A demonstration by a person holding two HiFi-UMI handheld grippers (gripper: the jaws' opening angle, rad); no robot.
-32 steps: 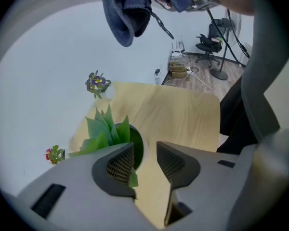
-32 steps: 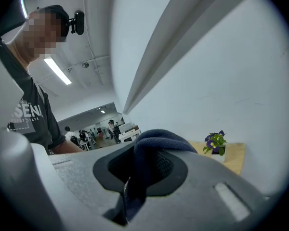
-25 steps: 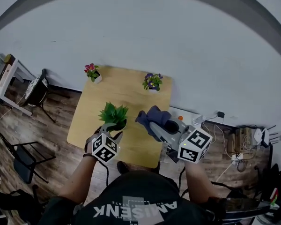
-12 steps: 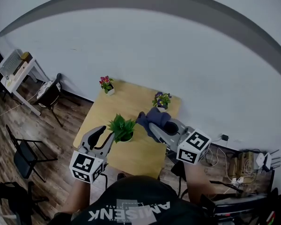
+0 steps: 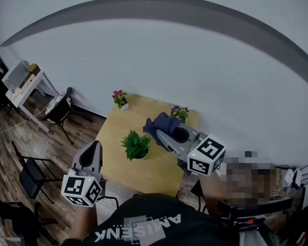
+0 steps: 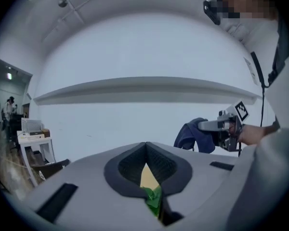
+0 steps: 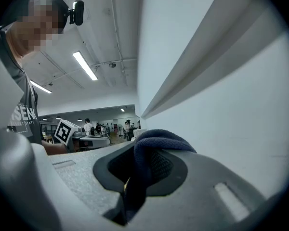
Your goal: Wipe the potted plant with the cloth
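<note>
My left gripper has just closed on nothing and lifted away left of the potted plant. My right gripper, clamped on the cloth, hovers just right of it. I judge the wiping finished.

Left gripper view: potted plant was almost wholly hidden behind left hand-held gripper, jaws just closed, nothing between them. Only leaf sliver and desk strip showed through gap.

Head view: desk edge right of potted plant was hidden under cloth and right hand-held gripper.

Right gripper view: cloth's lower end was lost between jaws; people in background were too small to tell.
</note>
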